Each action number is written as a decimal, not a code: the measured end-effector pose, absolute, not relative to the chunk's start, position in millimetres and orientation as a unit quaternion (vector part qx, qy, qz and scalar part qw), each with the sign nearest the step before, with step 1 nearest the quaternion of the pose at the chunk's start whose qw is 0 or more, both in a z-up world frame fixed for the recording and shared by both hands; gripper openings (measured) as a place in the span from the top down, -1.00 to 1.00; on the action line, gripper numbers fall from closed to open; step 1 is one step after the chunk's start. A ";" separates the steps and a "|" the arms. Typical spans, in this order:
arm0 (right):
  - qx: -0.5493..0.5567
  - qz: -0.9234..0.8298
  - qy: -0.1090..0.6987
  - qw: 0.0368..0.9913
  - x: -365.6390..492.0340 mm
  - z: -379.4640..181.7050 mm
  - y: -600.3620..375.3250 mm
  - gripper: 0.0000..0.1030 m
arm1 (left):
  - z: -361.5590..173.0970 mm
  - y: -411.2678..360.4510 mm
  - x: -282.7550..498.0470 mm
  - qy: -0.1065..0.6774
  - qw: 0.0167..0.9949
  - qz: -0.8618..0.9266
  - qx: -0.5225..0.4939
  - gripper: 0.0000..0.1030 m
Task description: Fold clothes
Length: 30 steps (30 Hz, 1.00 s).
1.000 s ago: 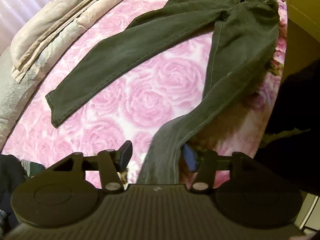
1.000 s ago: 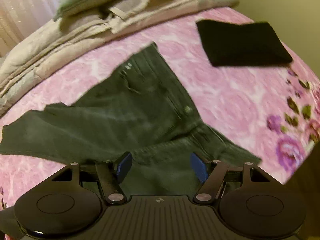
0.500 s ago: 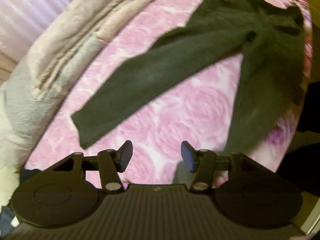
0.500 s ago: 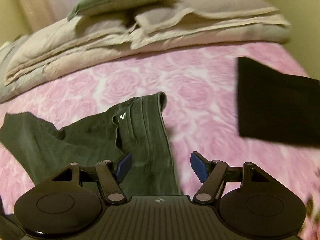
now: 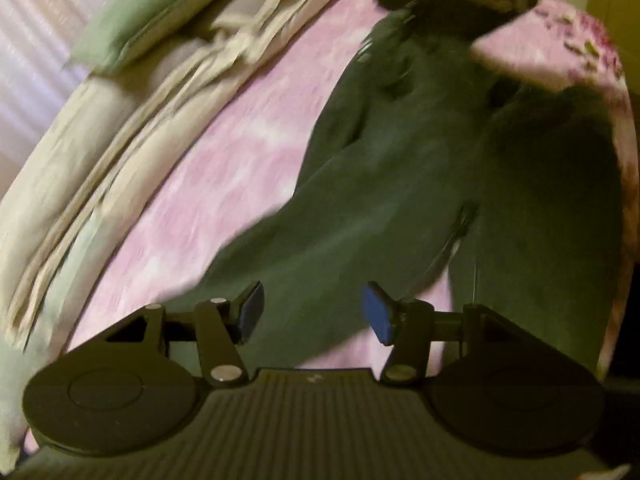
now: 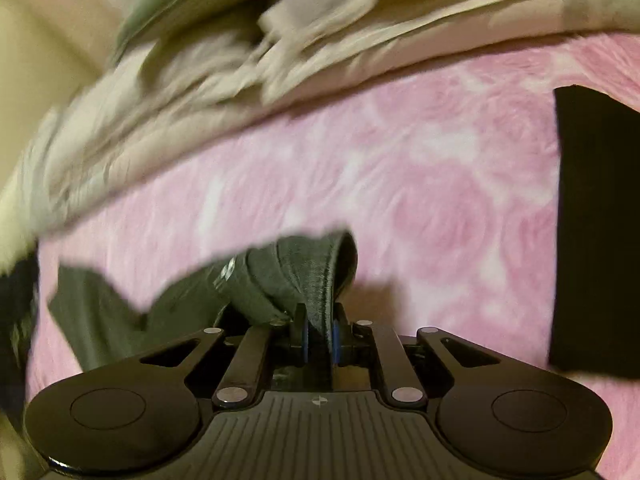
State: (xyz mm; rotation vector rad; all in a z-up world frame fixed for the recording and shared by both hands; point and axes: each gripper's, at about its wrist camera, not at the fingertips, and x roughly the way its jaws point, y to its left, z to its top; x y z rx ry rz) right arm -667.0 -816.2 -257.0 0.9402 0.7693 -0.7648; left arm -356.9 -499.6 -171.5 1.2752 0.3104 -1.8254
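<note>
Dark green jeans [image 5: 400,184] lie spread on a pink rose-print bedspread [image 5: 224,184]; the view is blurred by motion. My left gripper [image 5: 312,312] is open just above one trouser leg, nothing between its blue pads. In the right wrist view my right gripper [image 6: 320,340] is shut on the waistband of the jeans [image 6: 304,276], which bunches up from the pads. The other gripper shows as a dark blur at the top of the left wrist view, over the waist end.
Folded beige quilts [image 6: 320,48] and a green pillow [image 5: 160,8] are piled along the far side of the bed. A folded black garment [image 6: 596,232] lies on the bedspread at the right. The bed's edge [image 5: 624,160] runs down the right of the left wrist view.
My right gripper has shut on the jeans' waistband, which was lying loose between open fingers before. My left gripper has swept from the leg hem up toward the thigh, staying open.
</note>
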 end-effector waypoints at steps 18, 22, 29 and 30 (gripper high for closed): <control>0.471 -0.385 0.346 0.714 -791.7 -280.2 -701.7 -0.26 | -230.2 -666.8 -524.9 0.094 0.295 -0.835 0.455 0.01; 0.500 -0.358 0.342 0.711 -799.1 -308.1 -683.7 0.70 | -248.9 -670.0 -561.4 0.086 0.240 -0.848 0.465 0.00; 0.512 -0.373 0.343 0.694 -826.8 -308.8 -684.4 0.95 | -293.2 -653.7 -607.3 0.096 0.164 -0.842 0.505 -0.01; 0.511 -0.385 0.344 0.687 -831.5 -309.3 -681.8 1.00 | -298.5 -648.5 -614.5 0.090 0.148 -0.841 0.513 -0.01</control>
